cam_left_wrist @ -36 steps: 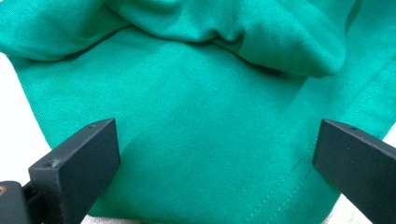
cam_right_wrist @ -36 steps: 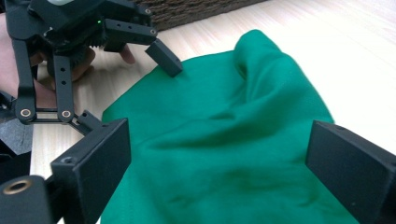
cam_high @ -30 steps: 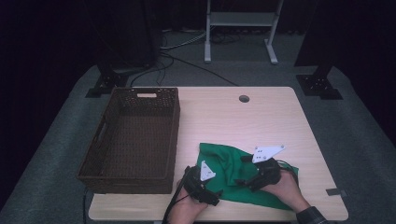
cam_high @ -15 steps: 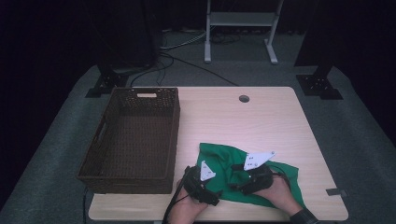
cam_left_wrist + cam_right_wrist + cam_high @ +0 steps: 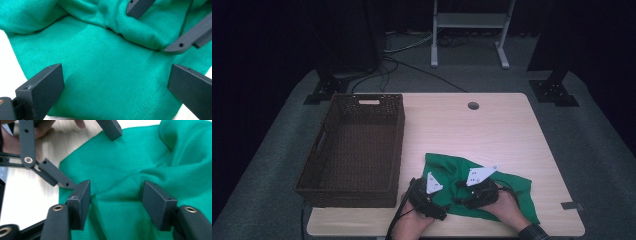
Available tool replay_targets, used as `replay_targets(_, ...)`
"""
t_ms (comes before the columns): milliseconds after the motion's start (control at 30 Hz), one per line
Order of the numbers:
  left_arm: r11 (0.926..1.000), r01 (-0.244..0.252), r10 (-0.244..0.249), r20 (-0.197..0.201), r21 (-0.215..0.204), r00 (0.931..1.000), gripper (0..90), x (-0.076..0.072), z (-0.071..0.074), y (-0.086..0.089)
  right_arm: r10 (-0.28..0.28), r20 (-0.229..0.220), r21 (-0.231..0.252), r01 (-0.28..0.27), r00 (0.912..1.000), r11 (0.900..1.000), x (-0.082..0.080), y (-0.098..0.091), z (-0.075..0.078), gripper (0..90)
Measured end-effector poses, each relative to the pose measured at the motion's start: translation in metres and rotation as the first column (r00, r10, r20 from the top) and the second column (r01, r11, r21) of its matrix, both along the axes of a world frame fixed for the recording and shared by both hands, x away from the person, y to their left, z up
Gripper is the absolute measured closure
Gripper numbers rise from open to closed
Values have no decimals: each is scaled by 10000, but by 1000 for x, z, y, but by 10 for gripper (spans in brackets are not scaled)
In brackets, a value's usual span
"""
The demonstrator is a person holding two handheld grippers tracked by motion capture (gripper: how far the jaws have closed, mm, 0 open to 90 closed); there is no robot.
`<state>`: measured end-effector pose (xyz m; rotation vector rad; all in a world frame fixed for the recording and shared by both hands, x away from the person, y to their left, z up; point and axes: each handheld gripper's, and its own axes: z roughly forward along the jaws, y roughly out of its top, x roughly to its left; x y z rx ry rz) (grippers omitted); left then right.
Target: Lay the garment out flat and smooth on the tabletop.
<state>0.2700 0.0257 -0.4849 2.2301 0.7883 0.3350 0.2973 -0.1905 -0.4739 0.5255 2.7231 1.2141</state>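
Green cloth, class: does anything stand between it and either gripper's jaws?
Nothing visible does. The right gripper has been closing its jaws, which straddle a raised fold of the green cloth without yet pinching it. The left gripper holds wide-open jaws over the flat cloth beside it, with nothing between.

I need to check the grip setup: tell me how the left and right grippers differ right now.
The left gripper has its fingers spread wide over flat green cloth; the right gripper has its fingers nearer together, having just been closing, with a raised fold of cloth between them. In the high view the left sits nearer the basket than the right. Both work the same cloth on the table.
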Motion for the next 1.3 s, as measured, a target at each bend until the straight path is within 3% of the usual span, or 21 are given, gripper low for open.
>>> replay_targets(267, 10000, 11, -11, -1, 17, 10000, 0, 0, 0, 0, -253, 632, -288, 271, 9977, 9992, -3, 1, -4, 569)
replay_targets(367, 10000, 0, 0, -2, 7, 10000, 0, 0, 0, 0, -365, 644, -298, 385, 9973, 9988, -2, 0, -3, 707)
replay_targets(500, 10000, 12, -12, 2, 16, 10000, 0, 0, 0, 0, -428, 390, -345, 441, 9983, 9984, 1, 0, 0, 779)
replay_targets(733, 10000, 10, -10, 2, 8, 10000, 0, 0, 0, 0, -395, 36, -85, 396, 9992, 9992, 6, -3, 4, 809)
replay_targets(933, 10000, 10, -10, 1, 12, 10000, 0, 0, 0, 0, -363, -48, 219, 364, 9993, 9991, 8, -7, 12, 812)
replay_targets(1300, 10000, 14, -14, 4, 25, 10000, 0, 0, 0, 0, -307, -10, 359, 307, 9995, 9989, 11, -10, 20, 813)
